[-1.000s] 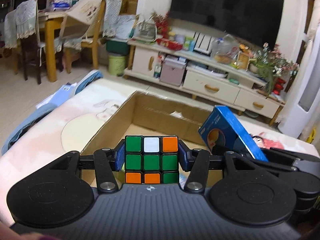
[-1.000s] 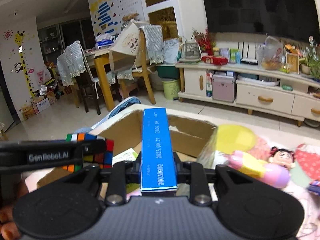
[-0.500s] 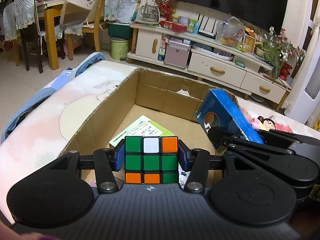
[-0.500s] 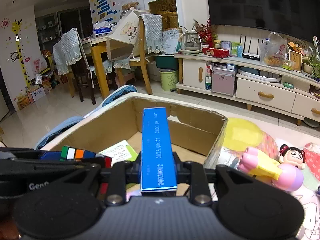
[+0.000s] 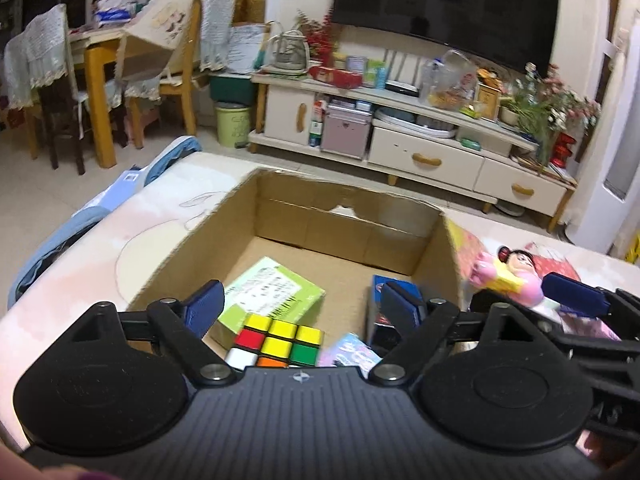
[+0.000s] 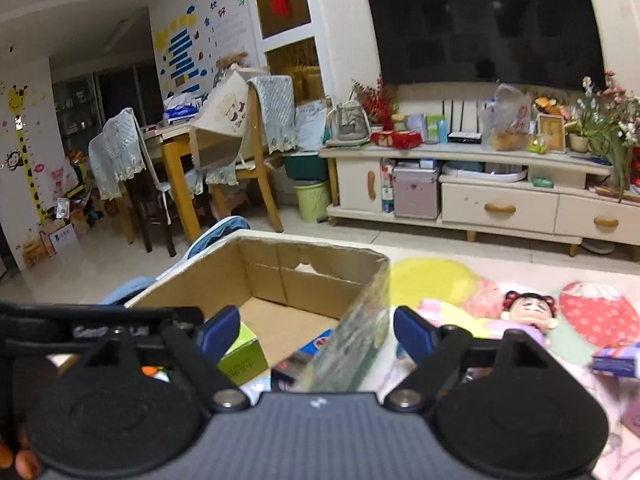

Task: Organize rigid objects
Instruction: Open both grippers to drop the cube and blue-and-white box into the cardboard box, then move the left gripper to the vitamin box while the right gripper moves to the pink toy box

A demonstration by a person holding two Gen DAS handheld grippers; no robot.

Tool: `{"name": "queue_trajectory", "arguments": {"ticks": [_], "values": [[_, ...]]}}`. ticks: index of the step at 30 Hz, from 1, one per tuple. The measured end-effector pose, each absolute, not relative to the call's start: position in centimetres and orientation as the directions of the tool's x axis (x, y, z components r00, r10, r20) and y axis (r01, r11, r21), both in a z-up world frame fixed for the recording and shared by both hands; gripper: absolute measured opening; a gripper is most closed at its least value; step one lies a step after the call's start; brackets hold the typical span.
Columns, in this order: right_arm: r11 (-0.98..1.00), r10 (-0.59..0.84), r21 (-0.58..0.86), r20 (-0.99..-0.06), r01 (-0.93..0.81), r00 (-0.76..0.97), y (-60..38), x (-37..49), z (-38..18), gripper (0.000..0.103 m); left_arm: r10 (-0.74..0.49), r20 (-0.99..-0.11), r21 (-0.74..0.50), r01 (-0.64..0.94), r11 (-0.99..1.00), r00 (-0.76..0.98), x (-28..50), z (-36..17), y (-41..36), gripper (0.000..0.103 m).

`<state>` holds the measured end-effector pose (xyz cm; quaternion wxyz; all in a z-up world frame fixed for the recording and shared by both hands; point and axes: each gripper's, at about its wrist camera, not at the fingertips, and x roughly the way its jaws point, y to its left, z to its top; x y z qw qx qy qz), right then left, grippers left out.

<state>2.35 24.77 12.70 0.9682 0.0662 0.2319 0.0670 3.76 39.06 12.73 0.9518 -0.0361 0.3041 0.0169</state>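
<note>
An open cardboard box (image 5: 344, 216) is seen at the centre of the left wrist view. The left gripper (image 5: 302, 308) is opening, its blue pads spread wide and pressing on nothing. Below the gap, low in the frame, a puzzle cube (image 5: 276, 340) is seen inside the box beside a green box (image 5: 276, 292); a blue box (image 5: 380, 312) lies at the right wall. In the right wrist view, the right gripper (image 6: 316, 332) is also opening, nothing clamped. A doll (image 6: 528, 312) lies at right outside.
</note>
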Motion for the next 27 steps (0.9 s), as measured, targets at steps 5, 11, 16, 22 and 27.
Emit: {"name": "queue_trajectory", "arguments": {"ticks": [5, 11, 16, 22, 27], "values": [[0.993, 0.109, 0.084, -0.423, -0.08, 0.899, 25.0, -0.2, 12.4, 0.092, 0.007, -0.57, -0.013, -0.017, 1.0, 0.822, 3.3, 12.6, 38.0, 0.103], [0.998, 0.061, 0.024, -0.419, -0.057, 0.906, 24.6, -1.8, 12.1, 0.096, -0.006, -0.578, 0.005, 0.01, 1.0, 0.816, 3.3, 12.2, 37.7, 0.103], [0.999, 0.033, 0.031, -0.407, -0.023, 0.913, 23.4, -2.9, 11.7, 0.098, -0.01, -0.583, 0.022, 0.028, 0.999, 0.813, 3.4, 12.1, 37.7, 0.103], [0.998, 0.0, 0.055, -0.406, 0.025, 0.914, 21.6, -4.3, 11.2, 0.098, -0.014, -0.584, 0.049, 0.053, 0.997, 0.812, 3.5, 11.8, 37.3, 0.103], [0.995, -0.023, 0.079, -0.409, 0.06, 0.912, 19.8, -5.6, 10.8, 0.098, -0.027, -0.585, 0.068, 0.082, 0.994, 0.811, 3.6, 11.5, 36.7, 0.103]]}}
